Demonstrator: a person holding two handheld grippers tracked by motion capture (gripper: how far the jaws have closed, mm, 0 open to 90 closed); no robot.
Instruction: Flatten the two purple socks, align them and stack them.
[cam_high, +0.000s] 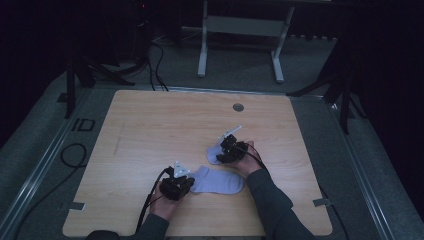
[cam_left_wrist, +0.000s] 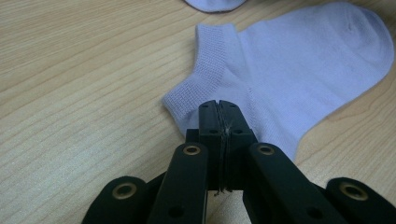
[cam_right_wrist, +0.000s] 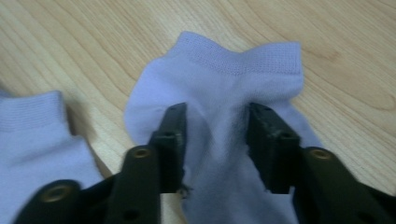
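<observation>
Two pale socks, soft, light, limp.
Near sock (cam_high: 220, 182) lies mid-tabletop (cam_high: 150, 130); your left gripper (cam_left_wrist: 218, 106) is clenched on its cuff edge. Far sock (cam_right_wrist: 224, 93) sits right; your right gripper (cam_right_wrist: 215, 122) straddles it, released. Pinch the cuffs.

— What is seen of the claws?
— Black jaws with brass-ringed holes on the left claw (cam_left_wrist: 218, 109) and right claw (cam_right_wrist: 215, 122); a grey three-cornered plate and black cable on each.
— And what is worn?
— Dark grey sleeves (cam_high: 272, 202).
</observation>
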